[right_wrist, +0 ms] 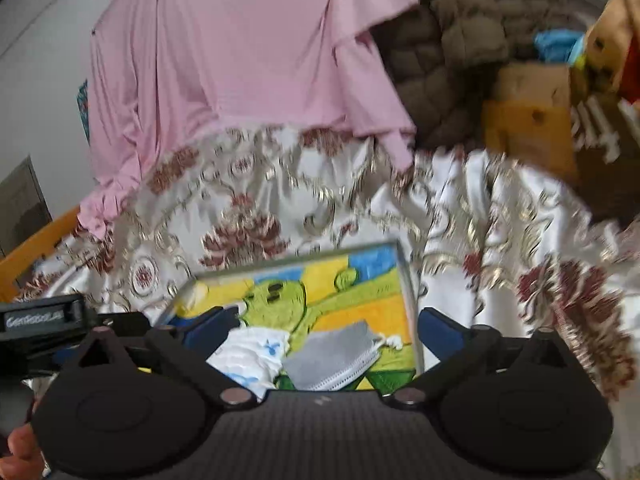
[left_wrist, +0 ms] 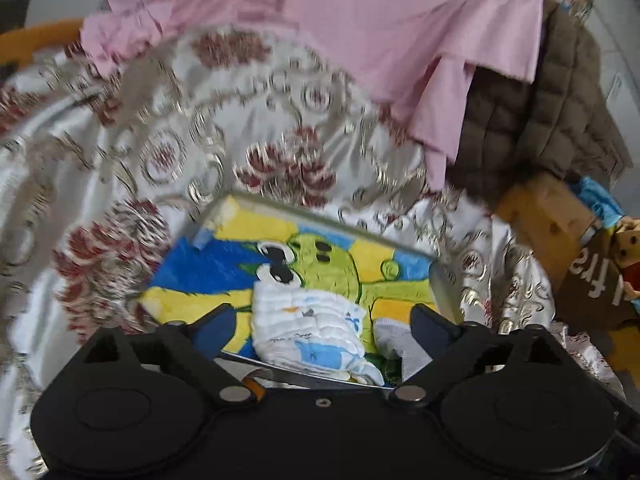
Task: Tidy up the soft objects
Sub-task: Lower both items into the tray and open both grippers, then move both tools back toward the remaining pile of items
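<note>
Both views: your left gripper (left_wrist: 322,322) and right gripper (right_wrist: 322,326) hang with fingers spread wide and nothing between them, above a metal tray (left_wrist: 442,280) lined with a cartoon-print towel (left_wrist: 320,264) in blue, yellow and green. The tray rests on a white satin cloth (left_wrist: 240,100) patterned in red and gold. Left view: a folded white cloth with blue print (left_wrist: 316,332) lies on the towel between your fingers, with only a corner of the folded grey cloth (left_wrist: 394,342) visible just to its right. Right view: the grey cloth (right_wrist: 332,356) shows whole, its layered edges facing you, touching the white cloth (right_wrist: 250,354) on its left; the other gripper's body (right_wrist: 40,320) and part of your hand (right_wrist: 22,450) also appear at the left edge. Behind the tray in both views hang a pink garment (left_wrist: 360,32) and a brown quilted cushion (left_wrist: 540,120).
</note>
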`<state>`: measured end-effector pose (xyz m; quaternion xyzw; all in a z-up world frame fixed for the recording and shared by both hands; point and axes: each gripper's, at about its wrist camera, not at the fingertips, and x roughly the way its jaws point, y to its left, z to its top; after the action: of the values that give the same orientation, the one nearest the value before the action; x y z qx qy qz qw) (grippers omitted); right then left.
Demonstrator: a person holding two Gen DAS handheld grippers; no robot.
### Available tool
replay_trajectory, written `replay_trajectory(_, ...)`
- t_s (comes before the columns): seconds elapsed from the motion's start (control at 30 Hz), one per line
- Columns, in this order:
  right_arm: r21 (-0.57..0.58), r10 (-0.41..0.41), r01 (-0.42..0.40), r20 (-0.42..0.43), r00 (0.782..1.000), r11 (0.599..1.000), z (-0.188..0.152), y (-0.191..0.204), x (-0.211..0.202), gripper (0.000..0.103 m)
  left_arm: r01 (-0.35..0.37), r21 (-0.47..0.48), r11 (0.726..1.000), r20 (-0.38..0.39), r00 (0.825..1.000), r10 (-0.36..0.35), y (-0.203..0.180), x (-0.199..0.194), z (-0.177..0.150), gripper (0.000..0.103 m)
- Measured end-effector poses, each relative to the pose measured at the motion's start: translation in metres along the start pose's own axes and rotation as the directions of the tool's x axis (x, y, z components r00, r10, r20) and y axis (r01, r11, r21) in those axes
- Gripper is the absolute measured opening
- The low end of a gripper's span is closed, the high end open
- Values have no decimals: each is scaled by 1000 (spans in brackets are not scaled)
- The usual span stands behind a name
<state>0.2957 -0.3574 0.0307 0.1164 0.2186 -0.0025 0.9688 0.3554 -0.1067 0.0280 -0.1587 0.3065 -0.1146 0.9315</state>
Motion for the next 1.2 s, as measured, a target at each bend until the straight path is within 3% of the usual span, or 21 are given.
replay_trajectory(0.37,-63,7,0,124,992,998,-10,34,-89,103,4,76,997,155,988,-16,3,-106,-36,102)
replay_trajectory(0.73,-121,12,10,180,984,993,-52,68,-156,103,32,81,996,194,980,-47,18,-180,-86,102)
replay_trajectory(1.2,-134,-18,43,181,983,990,-98,83,-206,103,-38,113,993,207,978,14,42,-238,-130,102)
